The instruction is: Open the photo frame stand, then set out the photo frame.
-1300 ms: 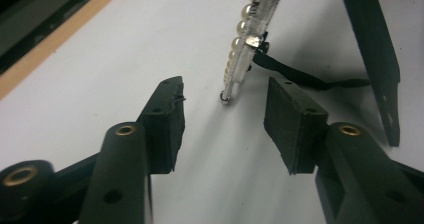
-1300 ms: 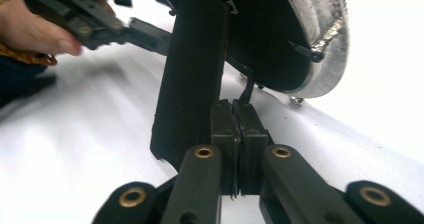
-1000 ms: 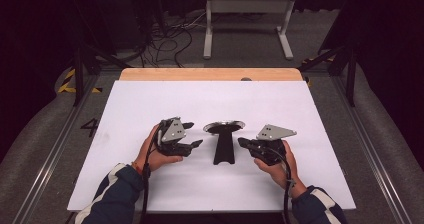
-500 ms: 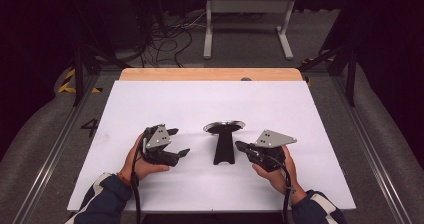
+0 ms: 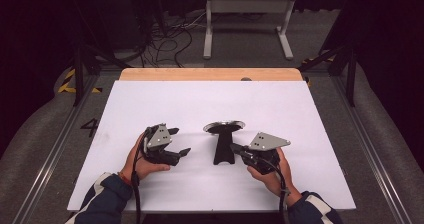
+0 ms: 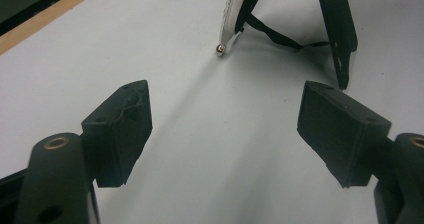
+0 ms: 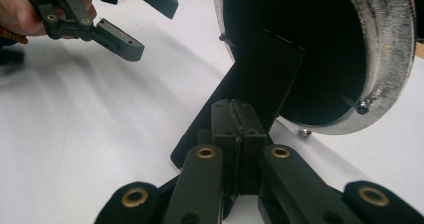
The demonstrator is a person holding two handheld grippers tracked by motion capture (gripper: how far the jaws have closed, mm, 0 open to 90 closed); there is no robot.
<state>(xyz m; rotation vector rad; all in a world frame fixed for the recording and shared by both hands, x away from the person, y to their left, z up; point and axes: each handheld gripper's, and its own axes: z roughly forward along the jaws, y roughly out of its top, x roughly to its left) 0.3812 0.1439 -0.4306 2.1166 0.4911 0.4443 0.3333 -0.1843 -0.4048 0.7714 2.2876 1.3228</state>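
Nearest to us, the left gripper (image 5: 181,141) hangs just left of the work with its fingers (image 6: 122,129) spread wide. They have just been opening, and only bare tabletop (image 5: 200,99) lies between them. The right gripper (image 5: 234,146) has its fingers (image 7: 239,134) pressed flat together with nothing visible between them, their tip right at the black prop leg (image 5: 222,151).

That leg belongs to a round disc (image 5: 224,127) with a silvery rim, which stands near the middle of the white tabletop, between the two grippers. A thin black strap (image 6: 275,34) ties the leg to the disc.

We judge the step to be steadying or setting this stand. We would keep the closed right fingers low against the leg and push gently, since the disc looks top-heavy. We would bring the open left fingers to the rim before any harder nudge, keeping clear of the strap.

We can read no brand or label on the disc. Farther off, a "4" (image 5: 90,128) is marked on the floor left of the tabletop.
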